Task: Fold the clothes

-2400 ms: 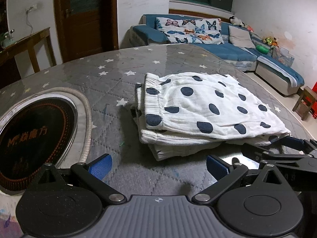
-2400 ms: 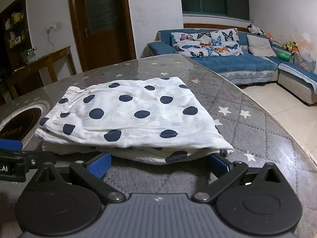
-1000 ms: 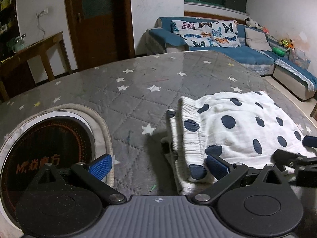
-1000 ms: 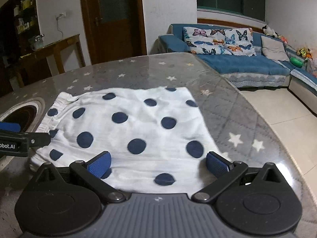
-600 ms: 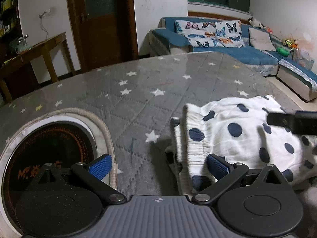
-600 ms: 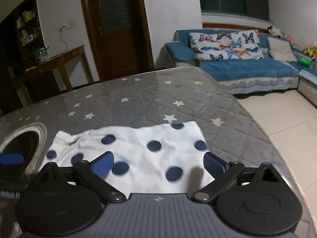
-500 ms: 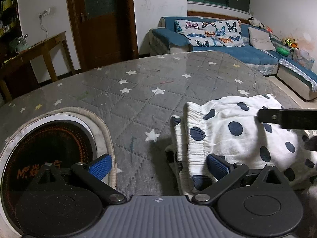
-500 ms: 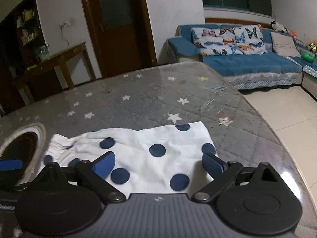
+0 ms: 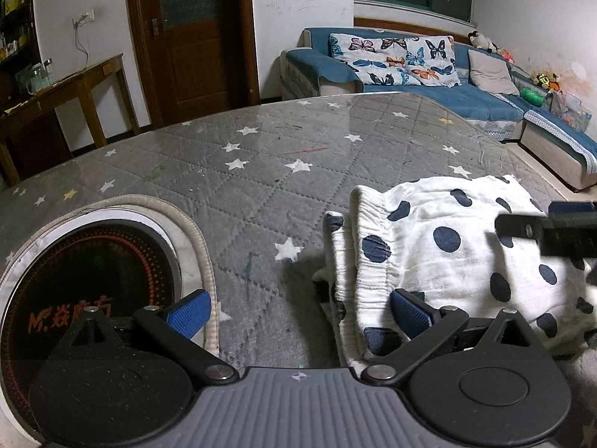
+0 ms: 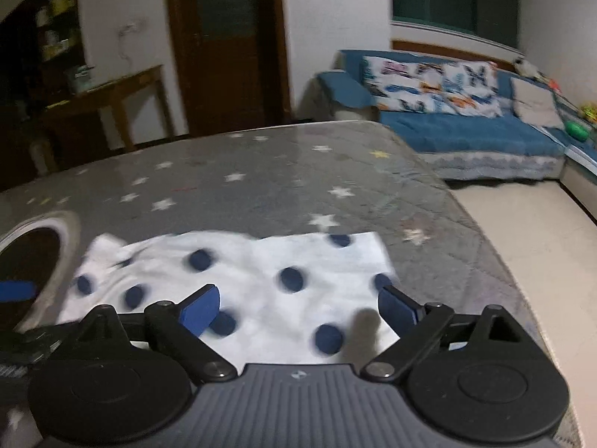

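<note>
Cooktop [image 9: 86, 291], round and dark, sits sunk into the star-patterned grey tabletop [image 9: 261, 171] at far left. Left tongs [image 9: 298, 310] stand spread wide above bare cloth, gripping nothing, their right pad just at the near edge of the folded white polka-dot garment [image 9: 447, 246]. That garment lies flat on the tabletop toward its right side. Right tongs [image 10: 298, 304] hang over it, likewise released and empty, with the blurred spotted fabric visible between the blue pads. Blue sofa [image 9: 429, 86] stands beyond.

One folded polka-dot garment [image 9: 440, 246], one table [image 9: 261, 186], one sofa [image 9: 429, 86], two grippers.
</note>
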The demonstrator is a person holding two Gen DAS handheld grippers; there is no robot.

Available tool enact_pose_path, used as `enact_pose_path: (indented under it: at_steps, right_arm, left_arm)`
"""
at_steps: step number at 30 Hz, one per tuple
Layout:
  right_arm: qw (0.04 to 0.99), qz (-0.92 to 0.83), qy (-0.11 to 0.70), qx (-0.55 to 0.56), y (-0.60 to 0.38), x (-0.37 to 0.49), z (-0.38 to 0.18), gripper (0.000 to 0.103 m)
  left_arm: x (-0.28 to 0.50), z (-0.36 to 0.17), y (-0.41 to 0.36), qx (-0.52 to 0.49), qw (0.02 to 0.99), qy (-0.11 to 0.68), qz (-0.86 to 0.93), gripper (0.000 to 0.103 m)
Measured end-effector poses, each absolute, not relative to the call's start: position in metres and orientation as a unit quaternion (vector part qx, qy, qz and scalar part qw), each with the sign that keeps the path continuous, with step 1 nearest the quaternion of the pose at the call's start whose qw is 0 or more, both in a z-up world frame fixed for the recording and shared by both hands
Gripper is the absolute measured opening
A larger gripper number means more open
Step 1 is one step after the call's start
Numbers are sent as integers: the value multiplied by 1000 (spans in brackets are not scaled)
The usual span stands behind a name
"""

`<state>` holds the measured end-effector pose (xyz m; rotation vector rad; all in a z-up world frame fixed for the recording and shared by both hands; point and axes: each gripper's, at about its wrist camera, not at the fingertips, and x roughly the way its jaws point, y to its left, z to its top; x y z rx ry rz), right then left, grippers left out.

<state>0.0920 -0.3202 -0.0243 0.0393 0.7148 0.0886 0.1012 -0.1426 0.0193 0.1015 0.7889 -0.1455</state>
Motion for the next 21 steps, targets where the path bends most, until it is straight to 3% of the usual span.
enact_pose_path:
  at_steps: [11,21]
  right_arm:
    - [937,43,347,-2,-302,44,-29,103]
    - [940,-7,340,32,-318,0,-32,103]
  left_arm:
    - [93,24,-144,55,922,378,-70,103]
    - [65,33,-143,52,924,370,-86,103]
